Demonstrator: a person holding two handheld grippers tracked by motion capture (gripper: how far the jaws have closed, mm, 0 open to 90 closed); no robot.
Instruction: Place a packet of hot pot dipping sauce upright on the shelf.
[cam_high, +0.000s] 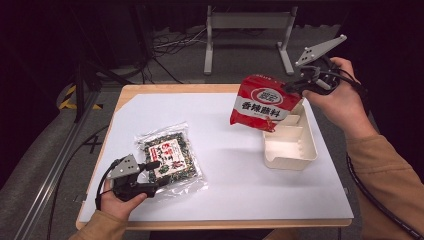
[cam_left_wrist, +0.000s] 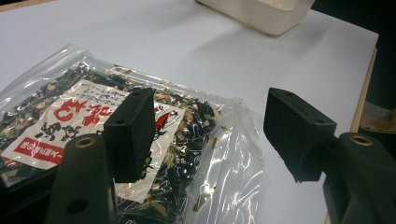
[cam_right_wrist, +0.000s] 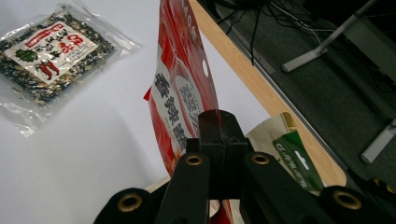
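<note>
Right gripper (cam_high: 300, 86) pinches the red sauce packet (cam_high: 261, 103) by its edge, hanging over the cream tray (cam_high: 300, 150) at 2 o'clock — not yet dropped in. Left gripper (cam_high: 152, 175), jaws spread, at the clear spice bag (cam_high: 169, 156), 7 o'clock — ungrasped.

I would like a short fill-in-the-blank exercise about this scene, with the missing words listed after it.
1. The right gripper holds a ____ packet in the air.
2. Below that packet stands a cream-coloured ____.
3. The jaws of the left gripper stand ____ over the clear bag of dried seaweed.
4. The clear bag lies on the ____ table cover.

Missing words: red; tray; open; white
</note>
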